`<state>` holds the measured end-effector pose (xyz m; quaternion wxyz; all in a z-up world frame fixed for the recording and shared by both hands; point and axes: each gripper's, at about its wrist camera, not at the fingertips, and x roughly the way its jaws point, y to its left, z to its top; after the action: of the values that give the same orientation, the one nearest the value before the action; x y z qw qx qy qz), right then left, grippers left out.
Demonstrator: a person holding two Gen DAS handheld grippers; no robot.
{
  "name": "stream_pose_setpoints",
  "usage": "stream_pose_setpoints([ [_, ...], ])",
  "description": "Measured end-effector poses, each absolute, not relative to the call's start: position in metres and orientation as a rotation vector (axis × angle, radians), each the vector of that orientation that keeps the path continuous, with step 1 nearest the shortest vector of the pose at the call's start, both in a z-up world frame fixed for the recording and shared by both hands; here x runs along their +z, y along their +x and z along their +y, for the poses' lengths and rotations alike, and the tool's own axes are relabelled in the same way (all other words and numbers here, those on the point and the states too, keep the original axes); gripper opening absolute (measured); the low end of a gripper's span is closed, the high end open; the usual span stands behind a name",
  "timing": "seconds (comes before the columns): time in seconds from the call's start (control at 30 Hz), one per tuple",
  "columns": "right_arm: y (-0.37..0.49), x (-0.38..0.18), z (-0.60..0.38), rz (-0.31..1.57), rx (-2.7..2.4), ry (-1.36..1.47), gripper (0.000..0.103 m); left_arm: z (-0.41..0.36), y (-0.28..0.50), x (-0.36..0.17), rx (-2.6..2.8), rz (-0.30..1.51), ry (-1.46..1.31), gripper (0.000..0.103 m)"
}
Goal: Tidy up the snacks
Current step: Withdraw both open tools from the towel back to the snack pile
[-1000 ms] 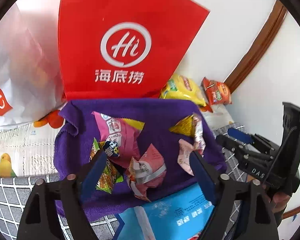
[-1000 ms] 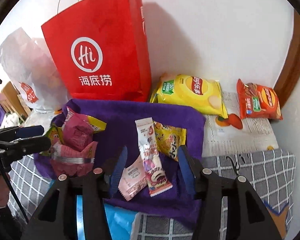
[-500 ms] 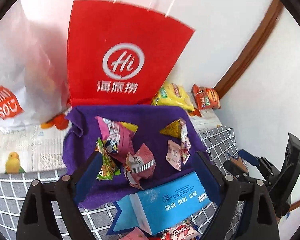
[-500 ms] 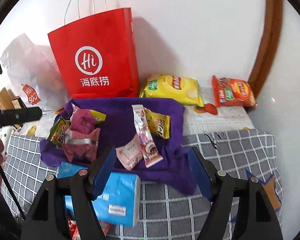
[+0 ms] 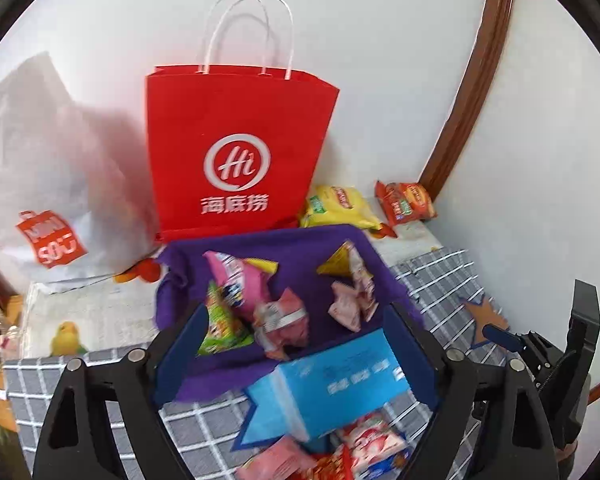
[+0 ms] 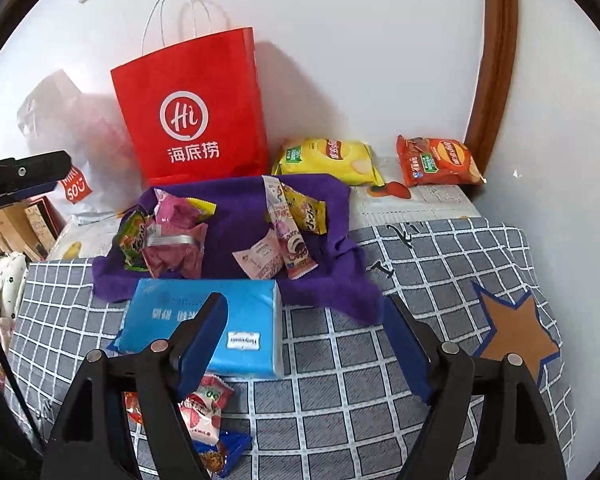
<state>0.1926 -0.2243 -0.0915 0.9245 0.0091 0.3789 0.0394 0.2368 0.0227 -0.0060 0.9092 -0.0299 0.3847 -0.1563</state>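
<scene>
My left gripper (image 5: 296, 340) (jaws just narrowing, nothing between) and right gripper (image 6: 304, 336) (just widened, empty) hover apart above the purple towel (image 6: 236, 200) holding snacks (image 6: 172, 236).

I see snack packets (image 6: 172, 240) on the cloth (image 6: 236, 248), paper bag (image 6: 188, 112) behind it, tissue pack (image 6: 204, 324) in front, two chip bags (image 6: 328, 160) right of the paper bag

Small snack packets (image 6: 172, 240) are lying scattered on a crumpled purple towel (image 6: 236, 208): pink and green ones heaped at its left, a long pink stick pack (image 6: 286, 228) crossing a yellow packet (image 6: 308, 212) at its right. Yellow (image 6: 328, 160) and orange (image 6: 436, 160) chip bags are lying flat by the wall.
</scene>
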Motion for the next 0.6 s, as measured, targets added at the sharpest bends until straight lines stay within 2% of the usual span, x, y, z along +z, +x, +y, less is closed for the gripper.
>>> stream_pose_setpoints([
  [0.1, 0.187, -0.104, -0.214, 0.832, 0.147, 0.041, 0.073, 0.033, 0.222, -0.008, -0.305, 0.795, -0.051, 0.082],
  [0.37, 0.168, -0.139, -0.178, 0.899, 0.227, 0.028, 0.066, 0.066, 0.188, -0.035, -0.217, 0.836, -0.053, 0.082],
  [0.47, 0.167, -0.151, -0.168, 0.933, 0.251, 0.034, 0.057, 0.079, 0.18, -0.051, -0.194, 0.863, -0.07, 0.082],
  [0.6, 0.17, -0.164, -0.158, 0.963, 0.274, 0.043, 0.056, 0.096, 0.173, -0.07, -0.167, 0.897, -0.101, 0.082],
])
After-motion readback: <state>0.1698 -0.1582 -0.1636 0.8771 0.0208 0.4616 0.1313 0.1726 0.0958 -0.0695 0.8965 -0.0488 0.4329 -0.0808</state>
